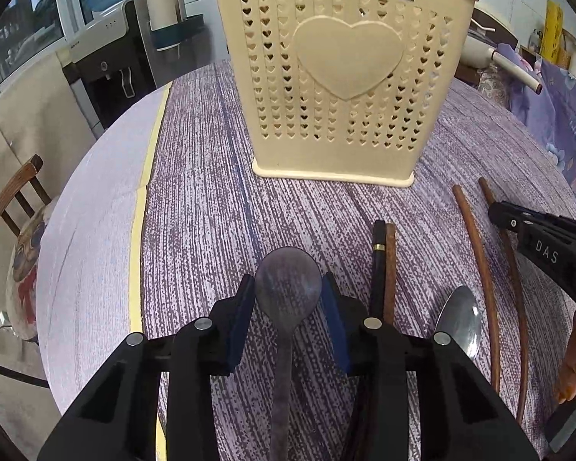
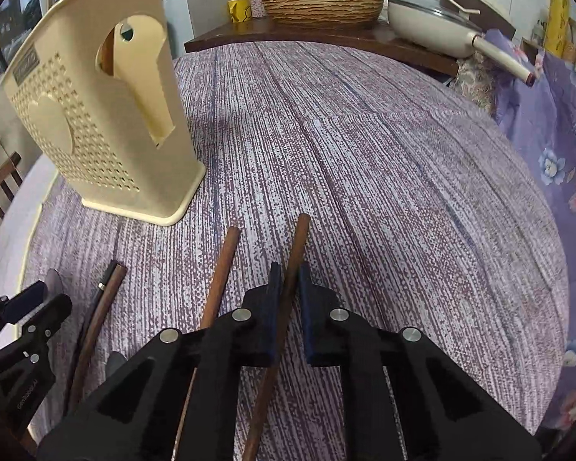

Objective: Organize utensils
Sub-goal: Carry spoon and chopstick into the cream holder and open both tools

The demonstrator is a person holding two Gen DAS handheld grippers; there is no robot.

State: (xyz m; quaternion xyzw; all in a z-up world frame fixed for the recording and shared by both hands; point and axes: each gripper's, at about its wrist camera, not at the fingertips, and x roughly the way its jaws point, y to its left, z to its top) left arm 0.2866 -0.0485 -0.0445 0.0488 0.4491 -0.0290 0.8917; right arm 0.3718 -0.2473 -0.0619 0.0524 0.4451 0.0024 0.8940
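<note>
**Both tongs closed on utensils, holder standing behind**

A cream holder (image 1: pixel 345 88) with heart-shaped holes stands upright on the bench (image 1: pixel 211 199), which has a purple striped cloth. One brown stick rises above its rim at the back; what else is inside cannot be seen through the holes. In the right wrist view the holder (image 2: pixel 96 123) shows its side, with a tall cut-out where something brown is visible inside.

The left tongs (image 1: pixel 288 288) are about half open, and the blue pads sit against both sides of the bowl of a dark spoon (image 1: pixel 288 280); its handle runs back between the fingers. The spoon lies low over the cloth; if it touches the cloth I cannot tell.

The right tongs (image 2: pixel 288 280) are almost fully closed, and the pads press on one brown chopstick (image 2: pixel 293 269), whose tip points forward past the fingers. A second brown chopstick (image 2: pixel 220 269) lies just beside it to the left, outside the tongs.

Between the two tongs a dark chopstick pair (image 1: pixel 384 269) lies on the cloth, and a shiny metal spoon (image 1: pixel 460 319) lies near it, partly hidden behind the left tongs
</note>
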